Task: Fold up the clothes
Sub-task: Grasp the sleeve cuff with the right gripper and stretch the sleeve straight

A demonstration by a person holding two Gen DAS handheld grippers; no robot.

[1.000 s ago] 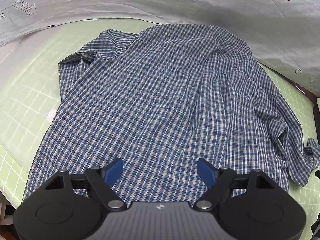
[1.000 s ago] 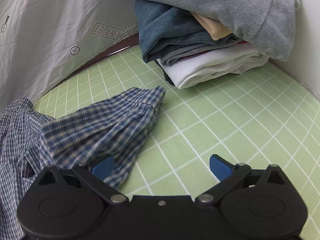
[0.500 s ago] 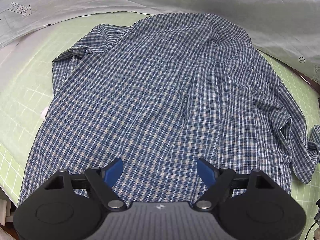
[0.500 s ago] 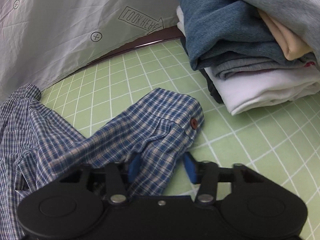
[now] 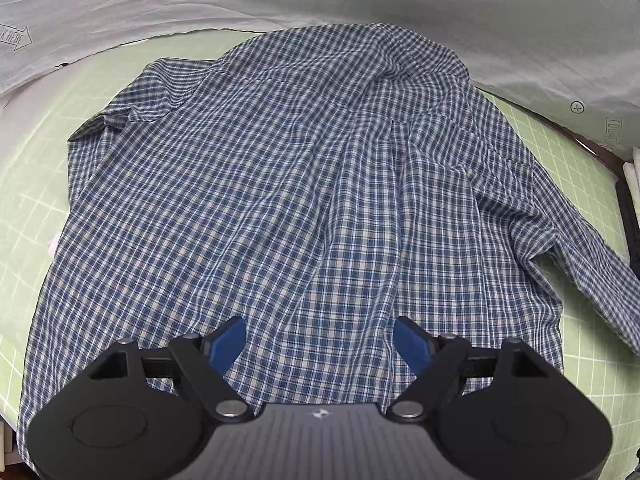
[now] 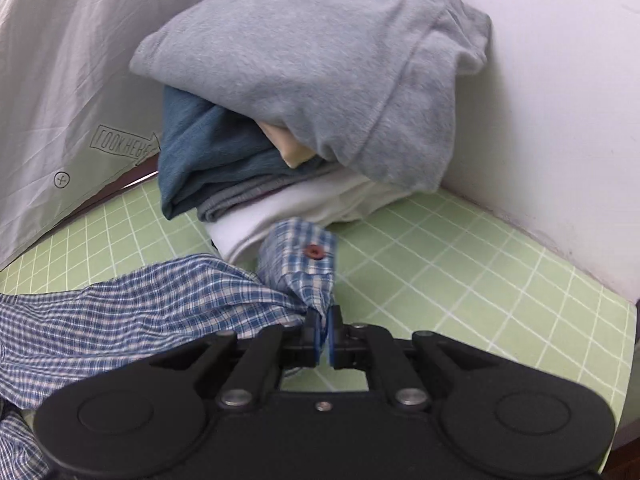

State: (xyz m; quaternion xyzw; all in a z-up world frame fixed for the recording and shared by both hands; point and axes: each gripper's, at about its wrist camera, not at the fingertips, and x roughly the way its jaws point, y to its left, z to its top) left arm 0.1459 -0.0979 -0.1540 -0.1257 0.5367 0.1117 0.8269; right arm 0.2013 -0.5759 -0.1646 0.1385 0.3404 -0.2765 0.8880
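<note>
Blue-and-white checked cotton shirt (image 5: 280,200) lies spread, back up, on the green gridded mat (image 6: 460,280), its sleeve running out toward a stack of folded clothes (image 6: 304,112) in the corner. The right gripper (image 6: 322,334) is pinched tight on the sleeve's buttoned cuff (image 6: 304,256); the left gripper (image 5: 318,340) hovers over the hem, blue pads spread wide, gripping nothing. Thin, limp fabric like this probably sags and wrinkles, so cuffs, hem corners and shoulder seams look the surest holds.

shirt (image 5: 280,200) on mat (image 6: 480,280) | clothes stack (image 6: 312,100) behind cuff (image 6: 304,256), against wall (image 6: 560,80)
</note>
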